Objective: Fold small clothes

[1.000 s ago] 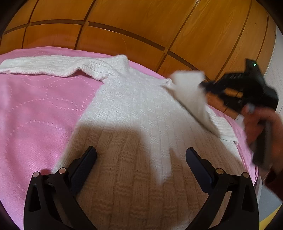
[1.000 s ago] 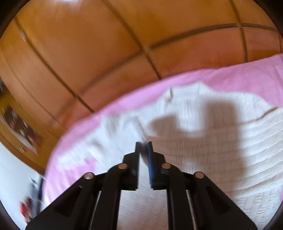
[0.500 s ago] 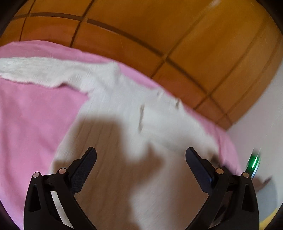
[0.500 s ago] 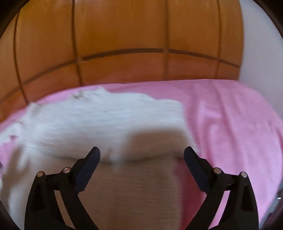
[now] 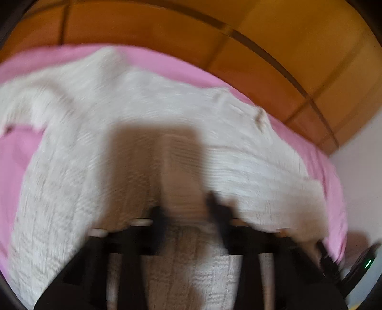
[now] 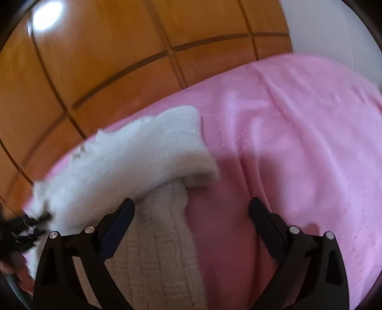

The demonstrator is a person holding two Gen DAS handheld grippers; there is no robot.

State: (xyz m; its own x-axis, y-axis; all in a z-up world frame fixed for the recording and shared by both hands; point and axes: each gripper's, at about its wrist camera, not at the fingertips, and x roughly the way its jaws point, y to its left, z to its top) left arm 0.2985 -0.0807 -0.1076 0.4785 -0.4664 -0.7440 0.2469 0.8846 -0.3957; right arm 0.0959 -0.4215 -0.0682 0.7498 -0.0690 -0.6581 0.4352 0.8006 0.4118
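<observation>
Wood panelling: fills the top of both views, dark grooves crossing it; a white wall shows at the upper right of the right view.

Bed cover, pink: runs across the middle of both views. In the right view its right half lies bare and rumpled, the widest free area. In the left view only a thin pink strip remains along the top and right edge, plus a patch at centre left.

Sweater, white knit: spread over most of the left view, its near part in shadow. In the right view its side edge falls at centre frame, with a folded-over sleeve or flap ending in a thick, blunt hem.

Right tool: jaws wide apart, nothing between the pads; its left finger is over the sweater edge, contact unclear, its right finger over bare pink cover.

Left tool: blurred, lower centre of its view, jaws having just been closing, now almost together, with sweater fabric between them; whether the pads pinch it cannot be told.
</observation>
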